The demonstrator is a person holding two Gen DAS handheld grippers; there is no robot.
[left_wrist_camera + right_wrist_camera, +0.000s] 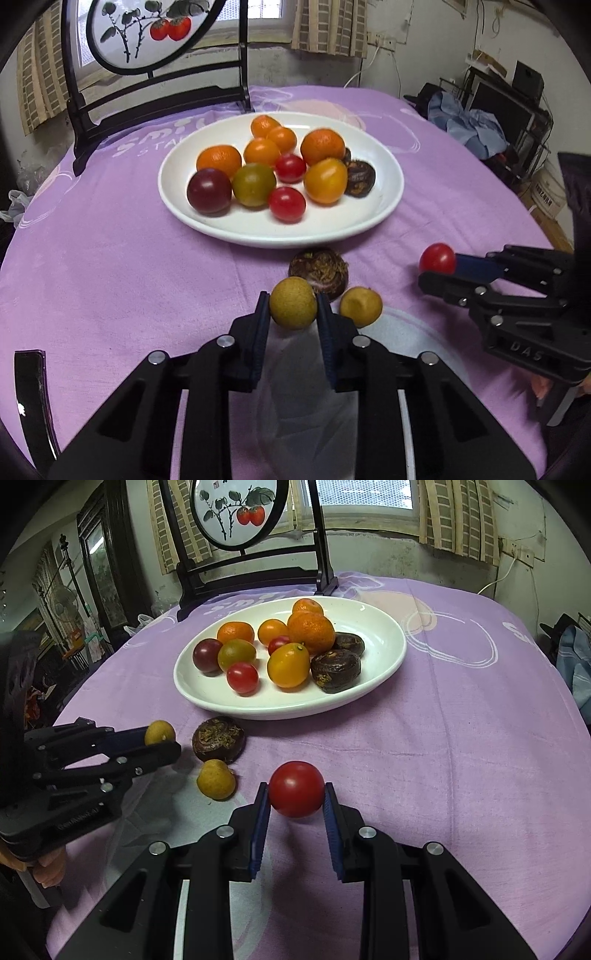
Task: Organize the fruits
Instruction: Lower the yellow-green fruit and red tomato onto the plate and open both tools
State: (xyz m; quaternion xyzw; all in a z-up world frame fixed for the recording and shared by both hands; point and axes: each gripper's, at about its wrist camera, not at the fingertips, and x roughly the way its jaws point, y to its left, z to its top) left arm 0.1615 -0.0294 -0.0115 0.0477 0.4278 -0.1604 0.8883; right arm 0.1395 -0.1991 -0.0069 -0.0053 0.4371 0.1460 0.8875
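Where lilac tablecloth (443, 760) drapes — curtained window (362, 494), painted screen (236, 513) behind.

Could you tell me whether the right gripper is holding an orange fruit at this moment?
No, the right gripper is closed on a red cherry tomato, while the orange fruits lie on the white plate.

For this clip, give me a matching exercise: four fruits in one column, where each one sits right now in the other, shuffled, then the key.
Things:
1. red tomato
2. yellow-brown longan
3. dark water chestnut
4. purple tomato

Places:
A. on the white plate
B. between the fingers of the left gripper
C. on the purple cloth, just in front of the plate
D. between the fingers of the right gripper

Pairs: 1-D, 2-B, 3-C, 4-A
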